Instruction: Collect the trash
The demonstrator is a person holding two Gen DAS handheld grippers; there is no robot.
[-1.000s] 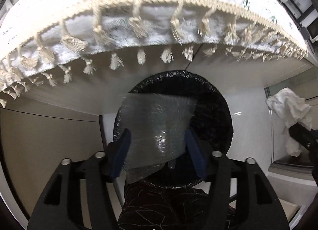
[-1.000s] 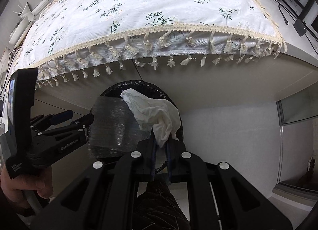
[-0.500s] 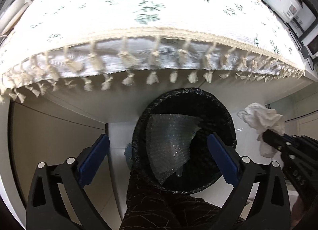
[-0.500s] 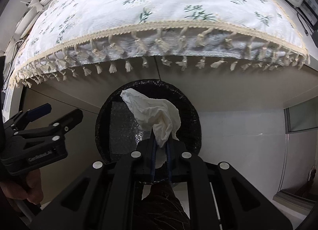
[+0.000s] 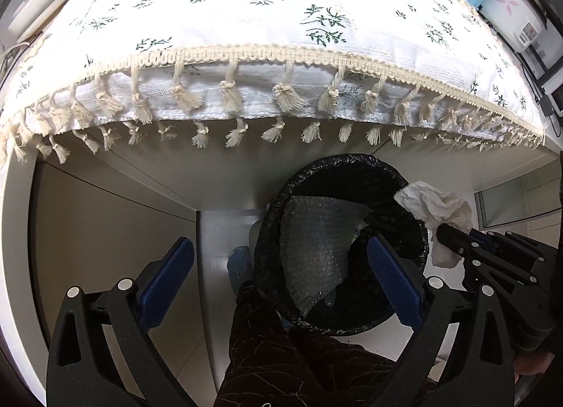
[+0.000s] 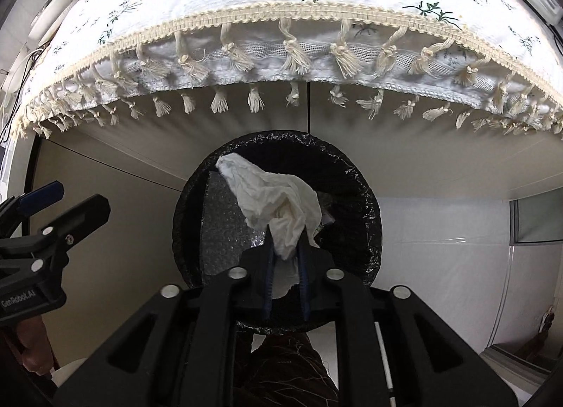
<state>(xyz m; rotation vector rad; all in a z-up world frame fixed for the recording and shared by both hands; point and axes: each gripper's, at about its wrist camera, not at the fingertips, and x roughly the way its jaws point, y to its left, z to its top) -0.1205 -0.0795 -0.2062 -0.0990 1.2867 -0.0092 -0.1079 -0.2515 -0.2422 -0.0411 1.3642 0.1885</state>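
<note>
My right gripper (image 6: 285, 259) hangs over the black-lined bin (image 6: 366, 231), its jaws opening with the crumpled white tissue (image 6: 278, 202) between them, the paper not yet clear of the pads. My left gripper (image 5: 278, 280) stands wide apart and empty, at nine o'clock from the bin in the right wrist view. A sheet of bubble wrap (image 5: 316, 248) lies inside the bin (slanted against its wall). The tasselled tablecloth (image 5: 246, 19) spreads at twelve o'clock.

Bright, even light falls from above on the tablecloth (image 5: 267, 26), nearly washing it out. Beneath the table lies soft shadow, and the bin (image 6: 359, 217) interior is dim. Fisheye distortion bends the edges; corners vignette black. Focus stays sharp.
</note>
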